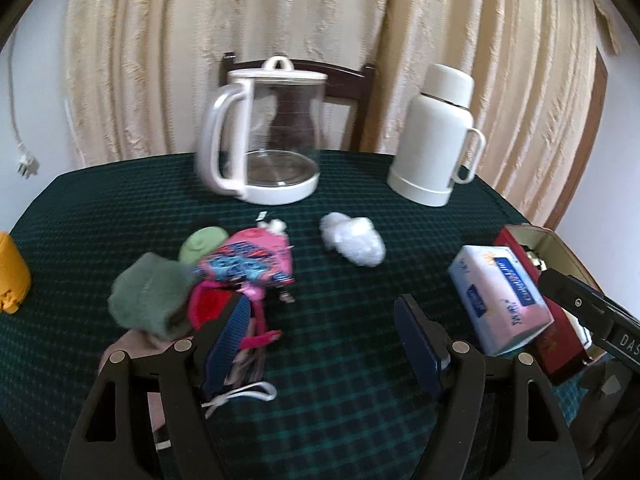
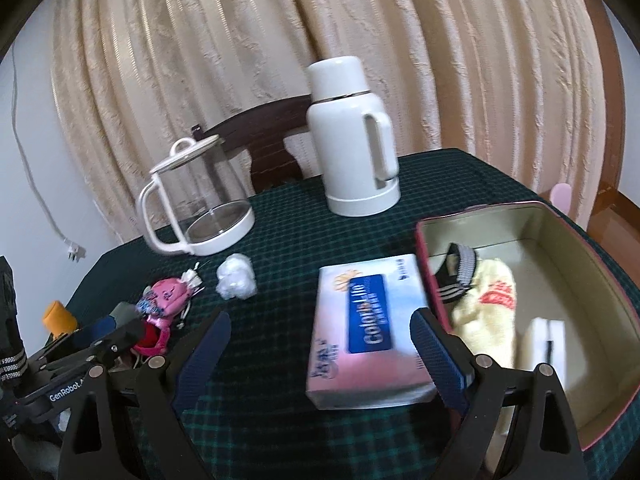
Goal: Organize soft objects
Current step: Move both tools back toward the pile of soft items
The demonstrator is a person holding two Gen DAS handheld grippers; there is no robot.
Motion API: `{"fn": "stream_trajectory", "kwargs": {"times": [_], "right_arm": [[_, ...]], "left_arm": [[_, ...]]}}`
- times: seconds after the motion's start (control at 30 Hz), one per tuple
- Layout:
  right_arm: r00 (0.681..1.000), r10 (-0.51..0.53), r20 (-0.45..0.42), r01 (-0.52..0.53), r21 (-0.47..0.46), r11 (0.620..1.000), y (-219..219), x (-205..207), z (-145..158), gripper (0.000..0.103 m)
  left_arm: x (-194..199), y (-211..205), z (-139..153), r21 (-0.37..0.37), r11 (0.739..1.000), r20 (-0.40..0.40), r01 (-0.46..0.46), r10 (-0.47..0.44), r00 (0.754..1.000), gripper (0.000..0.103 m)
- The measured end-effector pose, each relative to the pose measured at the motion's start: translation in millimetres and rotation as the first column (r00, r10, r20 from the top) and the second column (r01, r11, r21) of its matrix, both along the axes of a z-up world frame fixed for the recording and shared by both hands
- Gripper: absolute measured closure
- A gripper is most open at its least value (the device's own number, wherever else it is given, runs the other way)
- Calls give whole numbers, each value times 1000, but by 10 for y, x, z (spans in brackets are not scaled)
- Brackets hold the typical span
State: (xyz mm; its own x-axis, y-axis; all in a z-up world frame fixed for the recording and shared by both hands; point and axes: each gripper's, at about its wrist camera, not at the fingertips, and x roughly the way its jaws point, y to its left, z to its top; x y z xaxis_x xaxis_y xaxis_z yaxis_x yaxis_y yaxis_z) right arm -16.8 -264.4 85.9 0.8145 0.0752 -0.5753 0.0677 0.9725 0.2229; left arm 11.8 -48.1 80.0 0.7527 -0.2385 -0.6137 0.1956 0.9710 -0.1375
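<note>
While both jaws gape, tissue pack [image 2: 370, 330] — beside box [image 2: 600, 264], nr kettle [image 2: 200, 204].

A heap of soft things lies just ahead and left of the left hand-held gripper [image 1: 324, 344]: a dark green fuzzy cloth [image 1: 150, 294] bunched at its near left, a pale green round piece [image 1: 200, 242] behind it, and a pink pouch [image 1: 250, 258] with blue print tilted over a red item [image 1: 210, 306]. A white fluffy wad [image 1: 354, 240] sits alone farther ahead. Right of the right hand-held gripper [image 2: 320, 360], a yellow sock [image 2: 486, 308] with a striped black cuff lies crumpled inside the open box [image 2: 560, 220].
</note>
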Motion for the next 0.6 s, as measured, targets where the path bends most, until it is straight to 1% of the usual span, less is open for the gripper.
{"fn": "stream_trajectory", "kwargs": {"times": [0.2,0.37,0.47,0.6], "right_arm": [[999,43,-18,-43,-9,999,214,45,-38,8],[996,79,-36,-80,-16,997,393,86,-80,8],[993,103,-50,-104,-21,994,493,104,-113,8],[989,131,-72,-133,-22,991,615,131,-166,8]], "left_arm": [[-71,362,-40,-5,998,-3,-66,66,998,23],[-116,630,-133,11,994,-18,-112,113,993,21],[-128,803,-230,22,989,-40,-147,148,988,21],[-139,972,-342,18,984,-74,-177,178,981,20]]}}
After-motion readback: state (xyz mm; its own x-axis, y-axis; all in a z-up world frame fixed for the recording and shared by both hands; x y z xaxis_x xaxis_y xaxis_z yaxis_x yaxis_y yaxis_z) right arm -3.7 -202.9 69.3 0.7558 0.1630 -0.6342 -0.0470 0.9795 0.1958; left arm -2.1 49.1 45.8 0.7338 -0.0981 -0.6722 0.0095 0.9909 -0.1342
